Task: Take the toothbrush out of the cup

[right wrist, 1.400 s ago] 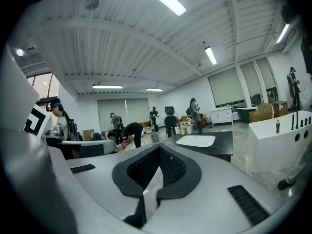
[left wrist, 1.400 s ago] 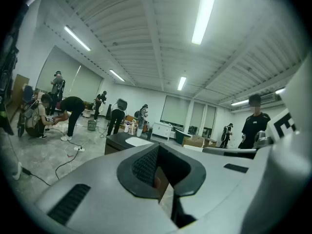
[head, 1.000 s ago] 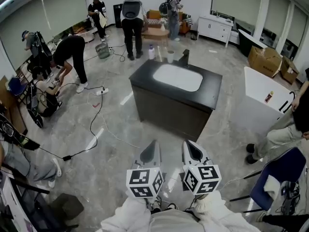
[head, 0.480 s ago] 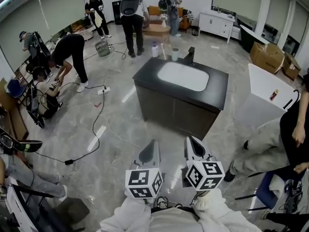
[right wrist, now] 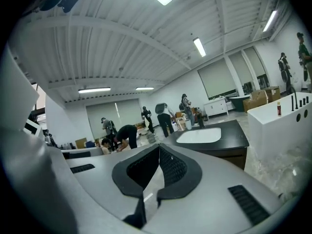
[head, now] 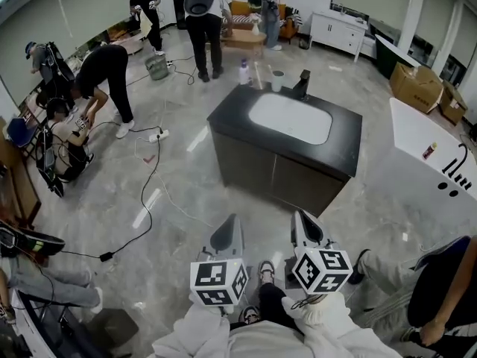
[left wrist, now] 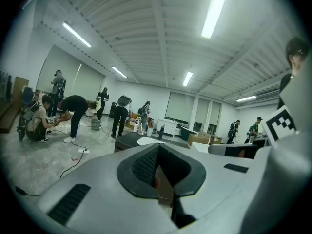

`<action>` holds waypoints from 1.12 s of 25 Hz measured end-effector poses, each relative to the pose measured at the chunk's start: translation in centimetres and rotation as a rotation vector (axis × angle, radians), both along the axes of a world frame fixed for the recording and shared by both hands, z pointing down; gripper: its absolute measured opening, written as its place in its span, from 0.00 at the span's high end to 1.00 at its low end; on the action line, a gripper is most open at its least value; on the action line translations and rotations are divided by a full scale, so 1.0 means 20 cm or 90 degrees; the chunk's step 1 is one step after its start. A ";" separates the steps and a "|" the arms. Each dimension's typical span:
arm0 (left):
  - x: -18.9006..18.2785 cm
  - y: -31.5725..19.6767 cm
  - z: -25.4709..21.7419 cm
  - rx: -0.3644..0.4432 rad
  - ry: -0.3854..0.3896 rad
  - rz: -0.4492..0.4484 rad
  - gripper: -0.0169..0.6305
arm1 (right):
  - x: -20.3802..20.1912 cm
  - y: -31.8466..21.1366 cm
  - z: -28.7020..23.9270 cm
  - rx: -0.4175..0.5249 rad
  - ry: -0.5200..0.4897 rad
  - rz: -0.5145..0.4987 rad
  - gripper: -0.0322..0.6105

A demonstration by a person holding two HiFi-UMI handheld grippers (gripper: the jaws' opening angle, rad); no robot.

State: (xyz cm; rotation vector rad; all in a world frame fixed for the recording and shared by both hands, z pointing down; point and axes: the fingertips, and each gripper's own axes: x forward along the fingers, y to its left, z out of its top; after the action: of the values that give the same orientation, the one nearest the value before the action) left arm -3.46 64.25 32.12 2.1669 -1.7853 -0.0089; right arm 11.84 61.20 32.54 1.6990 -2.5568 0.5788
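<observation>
We carry the left hand-held gripper [head: 231, 226] and right hand-held gripper [head: 302, 222] pressed together, empty. The glossy black tabletop [head: 339, 151], with its rounded white basin [head: 291, 118] inset, has drawn nearer.

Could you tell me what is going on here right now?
A person holds a tool in each hand, the left tool and the right tool, both shut and empty, low in front of the body. The person is some way short of the black counter with its white sink. The cup stands at the counter's far edge, between a bottle and the faucet. Nothing is touched yet; the toothbrush is too small to make out.
</observation>
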 end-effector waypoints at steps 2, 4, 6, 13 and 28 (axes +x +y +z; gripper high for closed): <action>-0.02 -0.07 0.01 0.002 -0.002 -0.004 0.98 | -0.02 -0.07 -0.01 0.008 0.005 -0.003 0.92; -0.03 -0.15 0.01 0.006 -0.001 -0.009 0.98 | -0.02 -0.15 0.00 0.013 0.006 -0.004 0.92; -0.03 -0.23 0.01 0.008 0.002 -0.013 0.98 | -0.02 -0.24 0.00 0.013 0.007 -0.008 0.92; 0.02 -0.57 0.01 0.008 -0.007 -0.012 0.98 | 0.01 -0.59 0.00 0.011 0.006 -0.019 0.92; 0.09 -1.22 0.00 0.000 -0.003 -0.021 0.98 | 0.00 -1.22 0.00 -0.001 0.004 -0.050 0.91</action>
State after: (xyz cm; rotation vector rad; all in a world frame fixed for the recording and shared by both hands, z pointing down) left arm -1.73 39.79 32.11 2.1403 -1.8234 -0.0110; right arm 11.77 36.77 32.60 1.5880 -2.6042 0.5705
